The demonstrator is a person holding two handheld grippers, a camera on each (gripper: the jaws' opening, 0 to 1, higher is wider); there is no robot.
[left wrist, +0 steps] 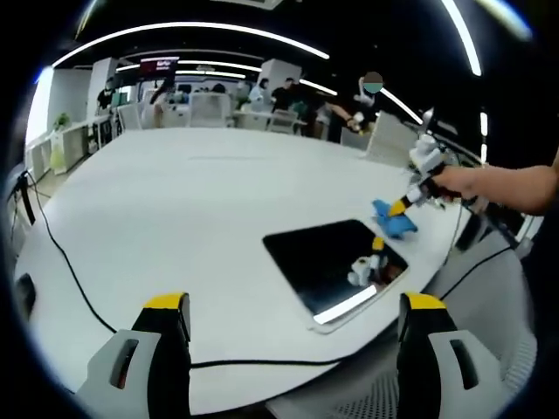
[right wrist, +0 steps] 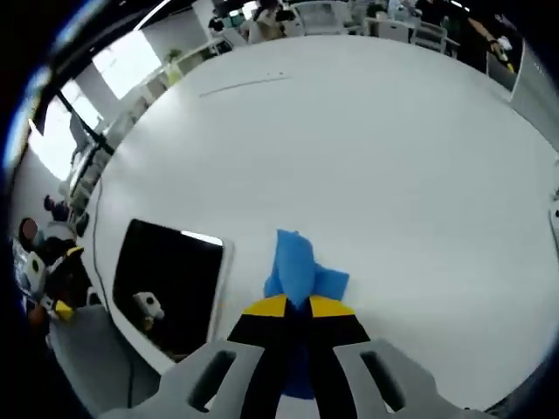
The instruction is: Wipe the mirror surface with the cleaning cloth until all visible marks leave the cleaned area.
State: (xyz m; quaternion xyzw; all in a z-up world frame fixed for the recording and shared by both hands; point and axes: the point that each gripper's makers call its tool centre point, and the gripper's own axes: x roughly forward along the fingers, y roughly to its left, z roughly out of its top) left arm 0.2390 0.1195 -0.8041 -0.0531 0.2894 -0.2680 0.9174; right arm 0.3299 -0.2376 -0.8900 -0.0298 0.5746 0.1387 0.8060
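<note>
One wide white table point(left wrist: 175, 192) is taking up most of both views, with a black cable point(left wrist: 65, 262) trailing across its lower left in the left gripper view. The mirror point(left wrist: 327, 262) is lying flat at the lower right there, near the table's edge, and at the lower left of the right gripper view point(right wrist: 170, 284). It looks stiff, smooth and breakable, so it is probably calling for light, flat strokes, not pressure at one edge. The cloth point(right wrist: 297, 266) is sitting on the table just beside the mirror, not on the glass; it appears soft, light and bunched. The right gripper point(right wrist: 297, 307) is pinching its near end between pressed-together jaws, which seems a good hold. The left gripper point(left wrist: 295, 305) is hanging with jaws spread wide, holding nothing.
</note>
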